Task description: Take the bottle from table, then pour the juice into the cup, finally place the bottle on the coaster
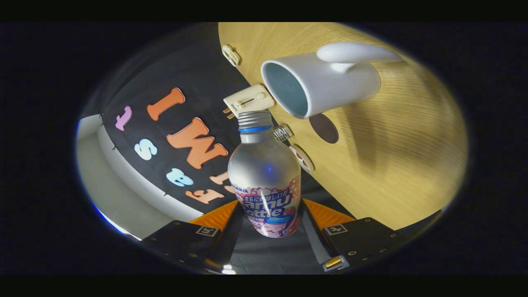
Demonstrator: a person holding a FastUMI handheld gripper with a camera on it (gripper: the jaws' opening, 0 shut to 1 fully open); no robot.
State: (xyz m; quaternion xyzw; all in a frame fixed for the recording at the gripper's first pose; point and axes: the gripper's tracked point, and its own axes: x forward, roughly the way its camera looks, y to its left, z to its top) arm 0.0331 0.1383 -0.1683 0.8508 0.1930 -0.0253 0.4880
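Tipping over the wood-grain tabletop (412, 136), near its edge by the booth wall. Pouring toward the white glazed ceramic mug (330, 82); keeping the threaded, uncapped mouth just above the rim, probably best slowly. Clamping the matte aluminium bottle (264, 173) between both fingers of the gripper (270, 220). Waiting beyond: dark round coaster (324, 128).

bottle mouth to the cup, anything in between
Nothing visible does. The gripper is shut on the bottle, and the bottle's open mouth sits just short of the white cup rim, with no object between them.
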